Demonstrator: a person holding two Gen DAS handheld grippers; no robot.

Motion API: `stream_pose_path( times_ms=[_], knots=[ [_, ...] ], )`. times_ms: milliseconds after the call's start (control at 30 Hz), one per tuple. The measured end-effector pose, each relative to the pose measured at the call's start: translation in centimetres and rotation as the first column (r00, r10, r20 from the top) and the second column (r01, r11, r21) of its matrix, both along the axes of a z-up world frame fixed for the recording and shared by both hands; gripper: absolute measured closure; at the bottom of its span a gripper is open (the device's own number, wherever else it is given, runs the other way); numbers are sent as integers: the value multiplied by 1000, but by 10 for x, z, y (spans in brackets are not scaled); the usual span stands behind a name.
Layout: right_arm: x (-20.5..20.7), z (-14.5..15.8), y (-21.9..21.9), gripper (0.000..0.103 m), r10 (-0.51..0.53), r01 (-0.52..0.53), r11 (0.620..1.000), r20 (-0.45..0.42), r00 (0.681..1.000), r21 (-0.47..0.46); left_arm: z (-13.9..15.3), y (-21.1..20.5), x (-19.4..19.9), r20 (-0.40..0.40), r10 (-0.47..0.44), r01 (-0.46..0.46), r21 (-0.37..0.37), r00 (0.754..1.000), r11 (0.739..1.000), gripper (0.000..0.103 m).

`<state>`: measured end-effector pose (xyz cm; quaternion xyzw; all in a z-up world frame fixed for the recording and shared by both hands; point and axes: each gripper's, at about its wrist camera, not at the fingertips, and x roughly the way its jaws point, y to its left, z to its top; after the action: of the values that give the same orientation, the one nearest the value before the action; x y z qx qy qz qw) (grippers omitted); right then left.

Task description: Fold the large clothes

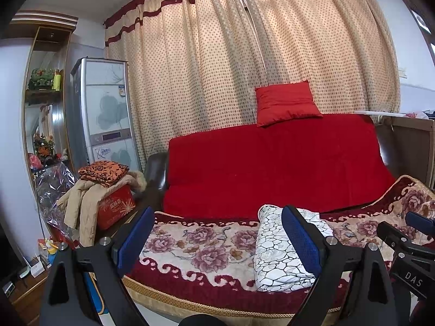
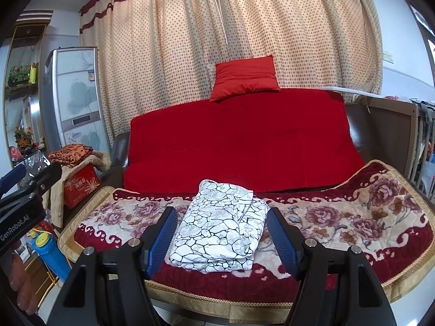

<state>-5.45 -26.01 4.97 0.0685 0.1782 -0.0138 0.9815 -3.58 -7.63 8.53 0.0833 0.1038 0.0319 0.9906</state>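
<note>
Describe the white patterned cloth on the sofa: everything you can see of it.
The white patterned cloth is thin-looking fabric printed with dark, crackle-like outlines. It is folded into a compact, roughly rectangular bundle of several layers, with one folded flap lying across its top towards the far right. It lies flat on the floral blanket covering the sofa seat, near the front edge. Nothing else touches it; it shows between the spread fingers of the right gripper, which do not press on it.

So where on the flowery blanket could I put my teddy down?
The flowery blanket is bare on both sides of the folded white cloth, with the widest patch toward the raised corner. It is crowded beyond the other end: a red box piled with clothes.
</note>
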Motion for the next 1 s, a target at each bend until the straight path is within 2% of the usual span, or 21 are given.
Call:
stream_pose_path(
  times_ms=[1000],
  knots=[
    [-1, 6, 9, 31, 1, -1, 1000, 7, 1000, -28, 1, 9, -3, -7, -39, 39, -19, 999, 999, 8]
  ],
)
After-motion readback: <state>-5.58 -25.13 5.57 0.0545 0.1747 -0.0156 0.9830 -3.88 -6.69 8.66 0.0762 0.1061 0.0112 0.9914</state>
